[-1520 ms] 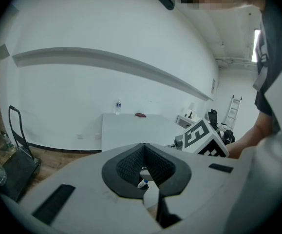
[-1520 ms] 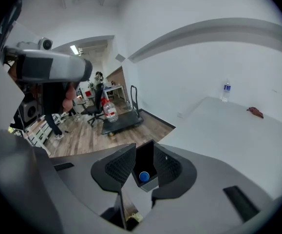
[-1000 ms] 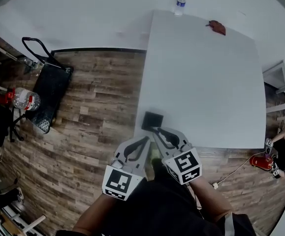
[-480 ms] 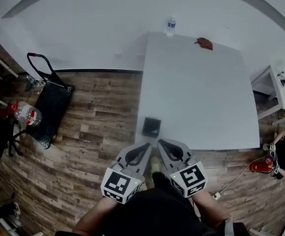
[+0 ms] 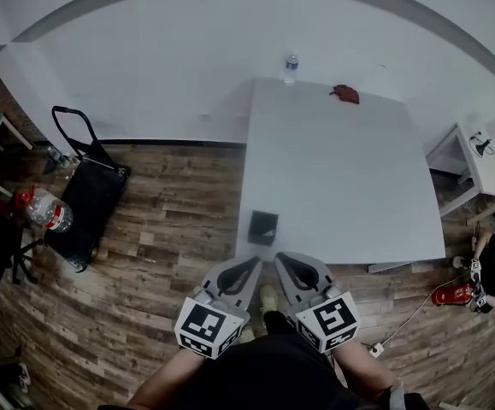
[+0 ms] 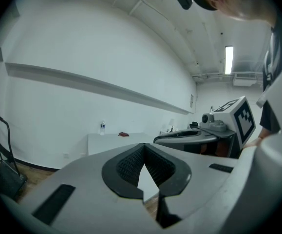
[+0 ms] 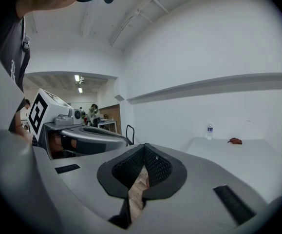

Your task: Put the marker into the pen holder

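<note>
Both tongs are pulled in at the person's body, just off the near edge of the white table (image 5: 341,178) and over the wood-plank floor (image 5: 162,254). The left gripper (image 5: 251,264) has its ribbed pads meeting at the tips with nothing between them. It's the same on the right gripper (image 5: 282,260): jaws closed tip to tip and empty, with only floorboards showing through the gap behind the pads.

The black square pen holder (image 5: 262,227) stands at the near left corner of the tabletop, just ahead of the two grippers. There's a pale streak inside it, too small to call for certain as the marker, and neither gripper carries one.

Along the far edge of the tabletop, a clear water bottle (image 5: 291,68) stands toward the far left corner. A small reddish-brown thing (image 5: 344,94) lies a little to its right. The middle of the tabletop is plain white.

Around the room, a black hand trolley (image 5: 89,190) is parked against the white wall to the left of the table. A big clear bottle with a red label (image 5: 46,212) lies beyond it. To the right there's a small white side table (image 5: 474,165), and a red object (image 5: 449,294) sits on the floor. From the right gripper view, people (image 7: 93,112) stand in a lit room far behind.
</note>
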`<action>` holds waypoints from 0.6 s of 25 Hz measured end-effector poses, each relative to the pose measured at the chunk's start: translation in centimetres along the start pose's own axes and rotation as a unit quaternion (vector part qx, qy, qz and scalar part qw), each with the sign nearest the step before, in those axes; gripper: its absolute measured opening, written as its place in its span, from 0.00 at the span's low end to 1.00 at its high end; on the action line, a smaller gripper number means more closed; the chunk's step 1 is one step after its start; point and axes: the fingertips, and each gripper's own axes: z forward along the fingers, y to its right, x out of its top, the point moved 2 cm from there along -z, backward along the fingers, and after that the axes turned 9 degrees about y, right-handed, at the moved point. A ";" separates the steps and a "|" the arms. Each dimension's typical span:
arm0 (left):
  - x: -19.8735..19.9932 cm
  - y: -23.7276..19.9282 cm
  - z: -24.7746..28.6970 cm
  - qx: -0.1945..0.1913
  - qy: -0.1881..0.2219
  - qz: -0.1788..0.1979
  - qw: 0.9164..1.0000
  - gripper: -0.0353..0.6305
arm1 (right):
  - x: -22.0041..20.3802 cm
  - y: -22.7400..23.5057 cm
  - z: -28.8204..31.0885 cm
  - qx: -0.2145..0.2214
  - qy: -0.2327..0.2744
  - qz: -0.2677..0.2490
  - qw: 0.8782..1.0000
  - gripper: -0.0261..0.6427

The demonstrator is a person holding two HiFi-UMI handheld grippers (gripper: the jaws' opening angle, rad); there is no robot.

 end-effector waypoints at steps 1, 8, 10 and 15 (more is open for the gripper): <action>0.1 0.0 -0.1 0.000 0.002 0.001 1.000 0.06 | 0.1 -0.1 -0.1 -0.001 0.001 -0.001 1.000 0.06; 0.5 0.4 -0.7 -0.001 0.012 0.004 1.000 0.06 | 0.4 -1.0 -0.5 -0.001 0.006 -0.008 1.000 0.06; 0.5 0.3 -0.8 -0.002 0.014 0.004 1.000 0.06 | 0.5 -1.0 -0.5 -0.002 0.007 -0.010 1.000 0.06; 0.9 0.0 -0.9 -0.003 0.019 0.005 1.000 0.06 | 0.8 -1.2 -0.3 -0.004 0.009 -0.015 1.000 0.06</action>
